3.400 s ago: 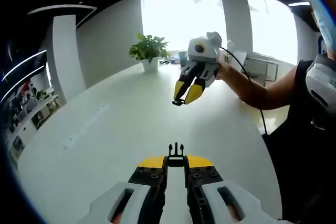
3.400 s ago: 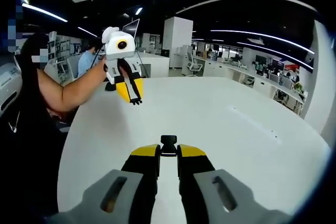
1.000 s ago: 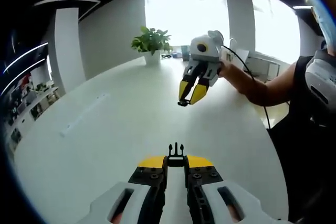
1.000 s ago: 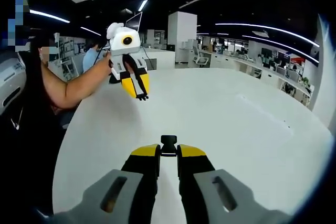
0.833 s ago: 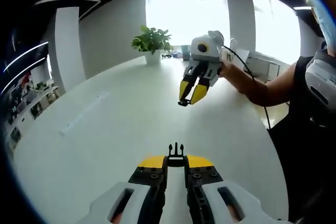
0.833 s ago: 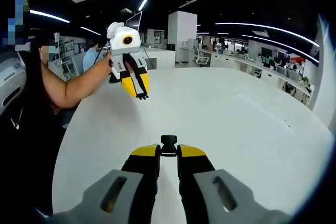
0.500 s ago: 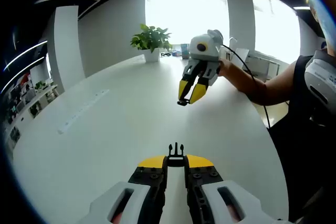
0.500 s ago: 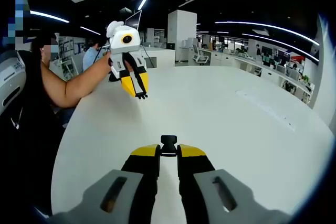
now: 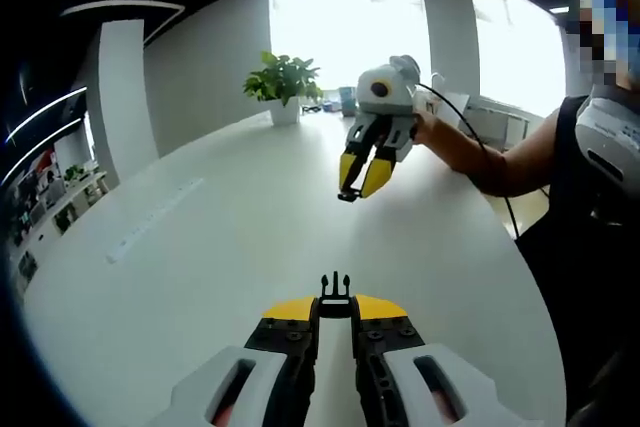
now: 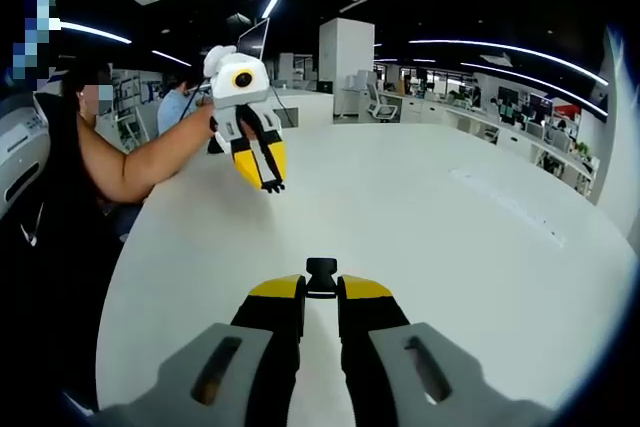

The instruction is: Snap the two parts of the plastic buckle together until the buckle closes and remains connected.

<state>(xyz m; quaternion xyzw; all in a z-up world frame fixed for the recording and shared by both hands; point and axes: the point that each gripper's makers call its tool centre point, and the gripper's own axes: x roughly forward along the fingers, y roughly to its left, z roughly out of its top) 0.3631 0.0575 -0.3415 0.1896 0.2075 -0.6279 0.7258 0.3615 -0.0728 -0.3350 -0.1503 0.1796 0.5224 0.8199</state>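
Note:
In the left gripper view my left gripper (image 9: 335,309) is shut on the black pronged buckle part (image 9: 335,292), whose prongs stick out past the yellow tips. Across the white table (image 9: 200,247) the right gripper (image 9: 352,189) hangs in the air, shut on a small black piece at its tips. In the right gripper view my right gripper (image 10: 321,292) is shut on the black buckle socket (image 10: 321,273). The left gripper (image 10: 266,183) shows there at upper left, held up by a person's arm (image 10: 140,167), with the pronged part at its tips. The two parts are well apart.
A potted plant (image 9: 284,87) stands at the table's far end. A long flat strip (image 9: 150,222) lies in the table's surface at left. A person's torso (image 9: 590,207) is at the right edge. Office desks and chairs (image 10: 480,117) lie beyond the table.
Both views have shifted slightly with the hands. The two grippers stay shut on their buckle parts and remain about as far apart as before.

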